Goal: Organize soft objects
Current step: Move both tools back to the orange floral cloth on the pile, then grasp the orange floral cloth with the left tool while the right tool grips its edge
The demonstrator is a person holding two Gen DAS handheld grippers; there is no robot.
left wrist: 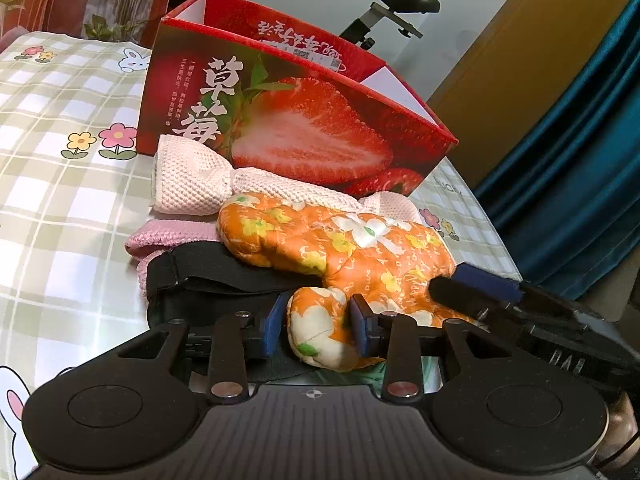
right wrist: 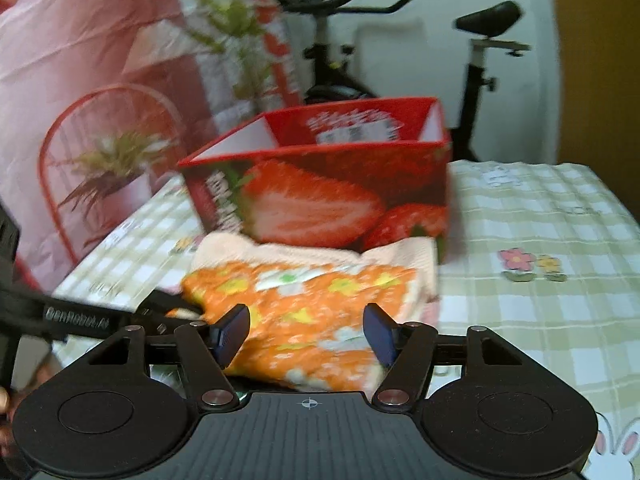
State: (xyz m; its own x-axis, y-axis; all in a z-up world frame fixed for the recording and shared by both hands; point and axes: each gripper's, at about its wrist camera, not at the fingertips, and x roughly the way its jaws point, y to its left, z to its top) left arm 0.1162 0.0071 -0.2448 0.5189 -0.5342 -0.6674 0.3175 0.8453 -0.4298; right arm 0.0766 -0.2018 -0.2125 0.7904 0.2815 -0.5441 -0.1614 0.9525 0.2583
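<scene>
On a desk (left wrist: 60,208) spread with a checked, flower-printed cloth, the left hand-held gripper (left wrist: 318,326) pinches the thumb of an orange flowered oven mitt (left wrist: 340,248), its blue pads pressed to either side of the padded lobe. The right hand-held gripper (right wrist: 306,334) stands spread around the mitt's wider cuff end, with the fabric lying between the pads but not clearly squeezed; motion blur in the right wrist view leaves any contact uncertain. The mitt lies on top of a small heap of soft things: a black strap or band (left wrist: 208,280) and a pink knitted piece (left wrist: 160,240) beneath it, and a pale waffle-weave cloth (left wrist: 192,184) just behind, touching the foot of the red strawberry-printed box (left wrist: 304,120). The box stands open at the top and shows nothing inside from these angles. An exercise bike (right wrist: 480,60) stands beyond the desk, against the wall.

The hold is the weak point: a grip on the thumb alone could let the bulky mitt swing or slip free on lifting. The strap underneath may snag and be dragged along, and a low carry could knock the light box backwards.
</scene>
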